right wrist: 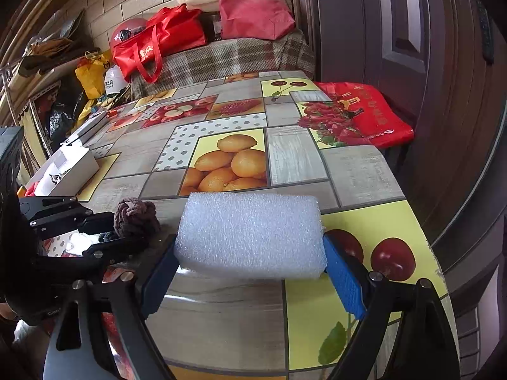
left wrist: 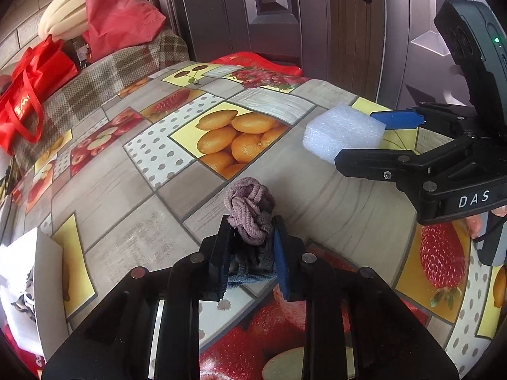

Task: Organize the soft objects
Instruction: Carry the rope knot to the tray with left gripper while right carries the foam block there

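A mauve knotted rope ball (left wrist: 250,212) sits near the table's front edge, clamped between the left gripper (left wrist: 252,247) pads. Just to its right, the white foam block (right wrist: 250,234) is pinched at both ends by the right gripper (right wrist: 250,272). Beyond lies bare fruit-print tablecloth (right wrist: 294,155); a white box (right wrist: 68,171) stands far left, red bags (right wrist: 158,41) behind.
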{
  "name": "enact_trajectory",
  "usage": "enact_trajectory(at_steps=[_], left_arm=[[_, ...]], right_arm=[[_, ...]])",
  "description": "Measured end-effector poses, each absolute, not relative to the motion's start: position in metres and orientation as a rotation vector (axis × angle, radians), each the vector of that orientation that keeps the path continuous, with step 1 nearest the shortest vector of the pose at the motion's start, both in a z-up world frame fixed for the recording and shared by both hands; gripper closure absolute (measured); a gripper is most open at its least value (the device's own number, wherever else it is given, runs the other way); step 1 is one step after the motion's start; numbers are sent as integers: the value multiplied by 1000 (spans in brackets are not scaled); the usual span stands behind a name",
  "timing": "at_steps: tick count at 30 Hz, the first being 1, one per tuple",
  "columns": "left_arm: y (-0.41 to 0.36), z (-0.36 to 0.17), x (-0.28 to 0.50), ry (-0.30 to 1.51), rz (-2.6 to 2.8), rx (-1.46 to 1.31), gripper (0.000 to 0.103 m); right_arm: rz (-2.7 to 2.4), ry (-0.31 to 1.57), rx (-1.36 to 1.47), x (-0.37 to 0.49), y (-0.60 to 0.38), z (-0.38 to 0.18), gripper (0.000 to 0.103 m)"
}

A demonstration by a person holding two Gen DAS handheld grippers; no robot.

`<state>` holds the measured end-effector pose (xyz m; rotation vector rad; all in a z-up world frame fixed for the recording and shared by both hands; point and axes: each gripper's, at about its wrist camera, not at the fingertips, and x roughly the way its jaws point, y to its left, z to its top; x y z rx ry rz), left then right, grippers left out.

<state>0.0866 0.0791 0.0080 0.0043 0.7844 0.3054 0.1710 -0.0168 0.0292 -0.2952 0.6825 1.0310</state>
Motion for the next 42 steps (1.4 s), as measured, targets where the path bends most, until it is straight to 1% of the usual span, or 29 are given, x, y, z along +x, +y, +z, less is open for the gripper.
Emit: enact_trajectory(at_steps=[3,7,9,11,15,20,30,42], left_arm=[[75,18,69,704,330,-3,80],[70,29,38,602,362,-42,80],[69,34,23,562,381,-55,80],[66,37,9,532,392,-63,80],[55,41,-18,482,413,-43,80],[52,43,-48,450,434,-40,80],[72,44,-113,415,498,-112,80],[123,43,-202,362,724,-170,79]], right_arm=[[1017,631,-269,169,-24,34,15],[983,496,-261,149,-35,46,15],[995,479,-232,138,-40,48,15],[1014,471,-201,125,-45,51,15],[1022,367,-187,91,-46,61,15],[1070,303,-170,54,-38,65,15],[1139,273,-189,14,-18,66,15],[1205,268,-201,-21,3,63,15]])
